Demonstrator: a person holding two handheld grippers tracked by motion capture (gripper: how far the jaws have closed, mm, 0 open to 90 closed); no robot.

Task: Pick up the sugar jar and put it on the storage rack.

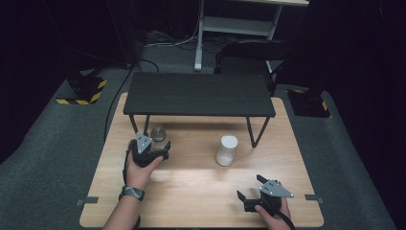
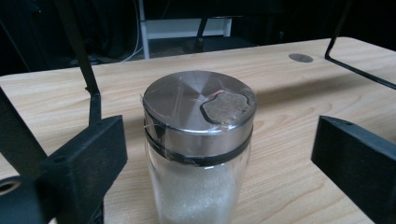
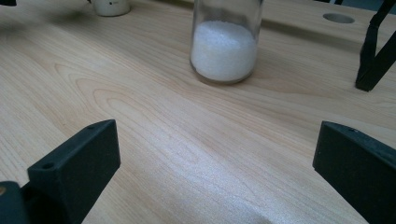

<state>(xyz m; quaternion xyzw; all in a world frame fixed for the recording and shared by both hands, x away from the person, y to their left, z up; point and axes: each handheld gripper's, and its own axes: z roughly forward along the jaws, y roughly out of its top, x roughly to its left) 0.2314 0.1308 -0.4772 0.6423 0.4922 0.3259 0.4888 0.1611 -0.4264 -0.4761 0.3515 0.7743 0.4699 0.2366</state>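
A glass shaker with a steel lid stands on the wooden table at the left, just in front of the black shelf. My left gripper reaches around it from the near side. In the left gripper view the shaker, part full of white grains, stands between the jaws of my left gripper, with a gap on each side, wider on the right. A second jar of white grains stands mid-table. My right gripper rests open near the front right, pointing at that jar with bare wood between its jaws.
A low black shelf on thin metal legs spans the back of the table; one leg stands right of the second jar. A round hole is cut in the tabletop. Dark floor and a white frame lie beyond.
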